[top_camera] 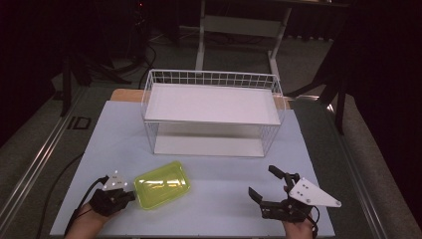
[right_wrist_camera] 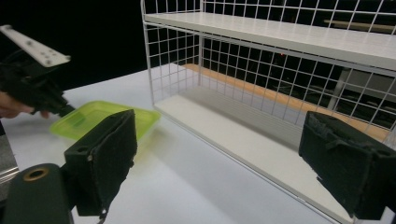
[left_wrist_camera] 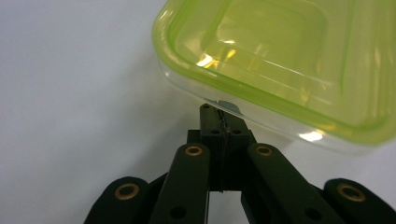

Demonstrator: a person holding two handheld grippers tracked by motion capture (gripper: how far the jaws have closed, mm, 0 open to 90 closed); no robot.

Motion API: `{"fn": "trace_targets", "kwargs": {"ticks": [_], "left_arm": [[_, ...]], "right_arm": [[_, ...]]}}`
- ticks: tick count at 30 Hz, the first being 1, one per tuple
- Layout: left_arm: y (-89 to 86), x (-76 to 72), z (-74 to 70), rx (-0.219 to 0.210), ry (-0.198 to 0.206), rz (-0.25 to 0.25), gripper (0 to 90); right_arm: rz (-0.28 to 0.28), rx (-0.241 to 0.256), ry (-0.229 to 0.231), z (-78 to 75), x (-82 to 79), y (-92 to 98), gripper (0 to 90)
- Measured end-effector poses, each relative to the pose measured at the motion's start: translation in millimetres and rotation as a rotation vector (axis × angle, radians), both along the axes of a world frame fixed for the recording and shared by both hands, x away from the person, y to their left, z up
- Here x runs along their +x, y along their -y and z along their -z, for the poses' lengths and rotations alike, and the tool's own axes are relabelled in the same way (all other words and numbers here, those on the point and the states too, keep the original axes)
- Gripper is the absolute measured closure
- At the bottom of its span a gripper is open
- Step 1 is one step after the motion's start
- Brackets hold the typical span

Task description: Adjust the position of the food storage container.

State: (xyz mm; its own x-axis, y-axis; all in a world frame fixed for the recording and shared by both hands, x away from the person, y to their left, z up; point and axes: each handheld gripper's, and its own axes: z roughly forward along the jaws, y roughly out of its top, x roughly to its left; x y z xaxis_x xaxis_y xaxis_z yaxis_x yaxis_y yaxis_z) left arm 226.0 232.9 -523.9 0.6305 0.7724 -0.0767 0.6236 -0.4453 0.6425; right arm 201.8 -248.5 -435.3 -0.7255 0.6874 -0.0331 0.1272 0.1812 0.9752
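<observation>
The wire rack (top_camera: 211, 112) stands well ahead of both grippers, open side facing them. The yellow-green container (top_camera: 162, 184) lies on the table (top_camera: 219, 194) just ahead of the left gripper (top_camera: 130, 195), whose jaws are clenched on its near rim tab. Its long axis runs diagonally, from that gripper toward the rack. Keep the pinch firm and lift level, so the shallow container does not pivot on the tab. The right gripper (top_camera: 264, 183) rests released, jaws wide apart, holding nothing.
</observation>
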Motion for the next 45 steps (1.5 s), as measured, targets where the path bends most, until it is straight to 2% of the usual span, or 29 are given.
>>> {"fn": "trace_targets", "kwargs": {"ticks": [1, 2, 5, 8, 13, 19, 28, 37, 45], "left_arm": [[0.0, 0.0, 0.0, 0.000, 0.000, 0.000, 90.0], [1.3, 6.7, 0.5, -0.019, -0.004, -0.008, 90.0], [7.9, 15.8, 2.3, -0.003, -0.004, -0.004, 90.0], [15.9, 25.2, 3.8, -0.032, -0.022, -0.010, 90.0], [30.8, 34.6, 5.3, -0.030, -0.008, 0.002, 90.0], [46.8, 47.9, 6.7, -0.060, -0.008, 0.027, 90.0], [70.7, 60.2, 7.9, -0.094, -0.009, 0.045, 90.0], [94.0, 63.9, 6.3, -0.067, -0.020, 0.091, 90.0], [106.7, 66.7, 5.6, -0.072, -0.021, 0.105, 90.0]], "right_arm": [[0.000, 0.000, 0.000, 0.0, 0.0, 0.0, 11.5], [-0.002, 0.000, -0.002, 0.3, 0.0, -0.3, 11.5], [0.004, -0.017, 0.015, 1.9, -0.5, -1.9, 11.5], [0.000, -0.025, 0.016, 4.0, 0.1, -2.9, 11.5], [-0.005, -0.026, 0.012, 6.5, 1.6, -3.9, 11.5], [-0.032, -0.033, 0.014, 9.3, 2.2, -5.1, 11.6], [-0.033, -0.039, -0.015, 13.1, 4.6, -2.9, 11.6], [-0.033, -0.038, -0.013, 13.2, 5.1, 0.1, 11.6], [-0.042, -0.041, -0.012, 13.8, 6.1, -1.4, 11.6]]}}
